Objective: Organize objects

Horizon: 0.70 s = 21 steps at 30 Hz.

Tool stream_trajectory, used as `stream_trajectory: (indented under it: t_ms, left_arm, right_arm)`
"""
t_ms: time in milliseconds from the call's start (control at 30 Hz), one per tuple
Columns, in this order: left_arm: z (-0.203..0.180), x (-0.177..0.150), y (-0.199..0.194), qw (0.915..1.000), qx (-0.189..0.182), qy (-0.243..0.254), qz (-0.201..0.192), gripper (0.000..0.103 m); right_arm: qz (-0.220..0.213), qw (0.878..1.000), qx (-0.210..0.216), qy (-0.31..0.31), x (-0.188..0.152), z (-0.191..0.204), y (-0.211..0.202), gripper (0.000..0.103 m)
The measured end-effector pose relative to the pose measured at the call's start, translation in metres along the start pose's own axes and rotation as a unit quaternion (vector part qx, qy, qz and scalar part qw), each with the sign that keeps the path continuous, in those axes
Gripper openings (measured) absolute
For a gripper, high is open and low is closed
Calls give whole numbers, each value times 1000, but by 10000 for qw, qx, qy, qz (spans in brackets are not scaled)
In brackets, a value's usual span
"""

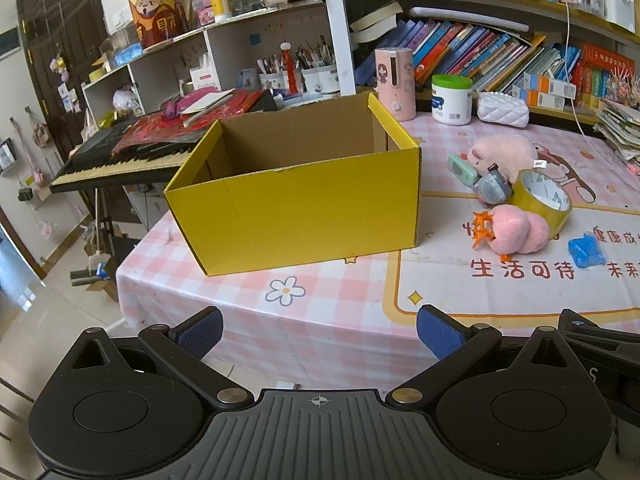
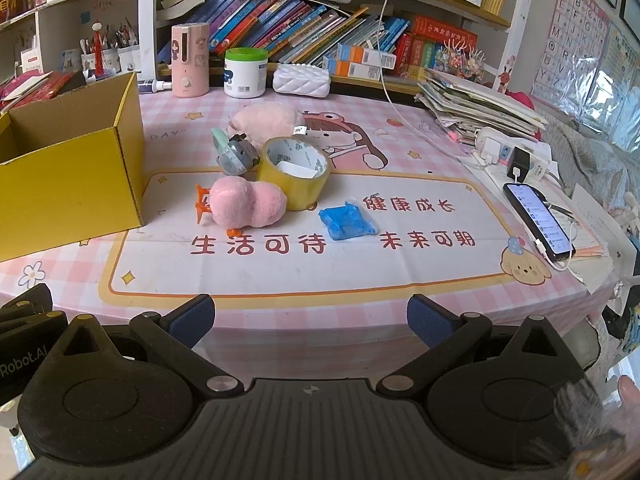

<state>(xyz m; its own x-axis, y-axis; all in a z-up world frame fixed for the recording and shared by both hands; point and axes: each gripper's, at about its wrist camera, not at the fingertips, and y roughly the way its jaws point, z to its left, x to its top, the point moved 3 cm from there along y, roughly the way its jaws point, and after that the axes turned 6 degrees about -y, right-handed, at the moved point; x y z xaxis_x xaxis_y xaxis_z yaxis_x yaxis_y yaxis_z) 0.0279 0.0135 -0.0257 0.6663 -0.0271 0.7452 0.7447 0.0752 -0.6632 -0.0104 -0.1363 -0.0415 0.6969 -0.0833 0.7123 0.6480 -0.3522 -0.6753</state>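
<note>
Sorting not begun: open yellow cardboard box (image 1: 296, 200) empty; pink plush toy (image 2: 246, 204), yellow tape roll (image 2: 294, 176) beside it; both tongs (image 1: 318, 334) (image 2: 310, 320) apart, empty.

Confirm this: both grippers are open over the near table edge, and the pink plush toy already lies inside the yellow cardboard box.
Not quite. The yellow cardboard box looks empty in the left wrist view; the pink plush toy lies on the tablecloth beside it, against the yellow tape roll. The left gripper and right gripper are indeed open.
</note>
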Motion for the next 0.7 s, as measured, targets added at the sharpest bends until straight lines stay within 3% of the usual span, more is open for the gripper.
stream_trajectory:
  t_ms: [700]
  left_arm:
    - [-25,6,16,9998,-62,59,204,103]
  right_arm:
    - [299,9995,25,26,8,-14,22,103]
